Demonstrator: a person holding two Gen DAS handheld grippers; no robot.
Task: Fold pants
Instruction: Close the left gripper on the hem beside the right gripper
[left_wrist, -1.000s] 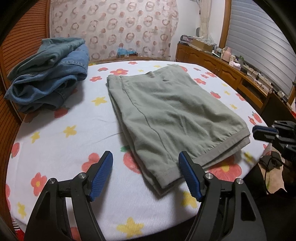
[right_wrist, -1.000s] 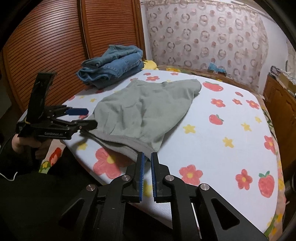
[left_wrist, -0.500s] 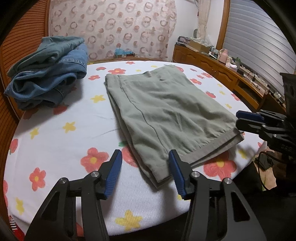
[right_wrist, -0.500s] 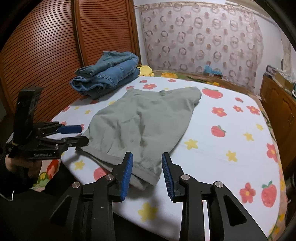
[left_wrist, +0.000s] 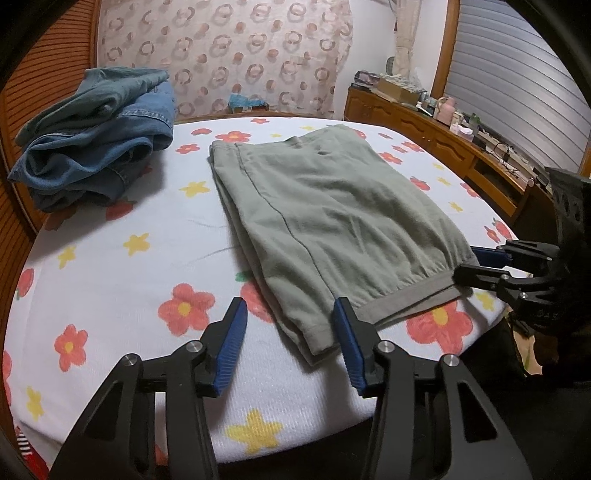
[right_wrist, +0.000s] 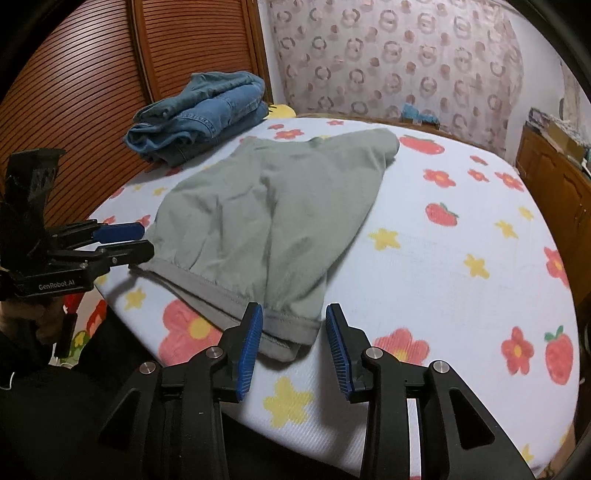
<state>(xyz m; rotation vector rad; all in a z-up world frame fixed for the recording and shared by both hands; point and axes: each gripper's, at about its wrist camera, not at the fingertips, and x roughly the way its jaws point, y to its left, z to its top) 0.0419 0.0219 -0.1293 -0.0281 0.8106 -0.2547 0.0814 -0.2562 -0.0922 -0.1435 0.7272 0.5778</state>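
On the bed (left_wrist: 122, 229), covered with a white sheet printed with red flowers, yellow stars and strawberries, the grey-green pants (left_wrist: 332, 221) lie folded flat, with the hem end at the near edge and the waist end toward the far side. Well apart from them, at the far left corner by the slatted wooden wardrobe doors (right_wrist: 92, 96), sits a heap of blue jeans (left_wrist: 99, 129).

Seen from its own camera, the left gripper (left_wrist: 288, 332) hovers at the near left corner of the hem; its blue-padded fingers (left_wrist: 231, 343) have just been closing, yet they stand parted, with the corner of the cloth lying between them and the right pad just beside the fabric edge. Whether that pad touches the cloth I cannot tell; nothing is clamped.

At the other hem corner, the right gripper (right_wrist: 293, 341) straddles the doubled hem, its fingers (right_wrist: 251, 347) having just been opening and now spread with the cloth corner between them, not pinched. In the right wrist view the left gripper appears at the left with its tips at the hem, held by a hand (right_wrist: 22, 314) in a dark sleeve.

Beyond the bed hangs a curtain (left_wrist: 221, 55) patterned with rings, and a wooden sideboard (left_wrist: 443, 133) with clutter runs along the right wall.
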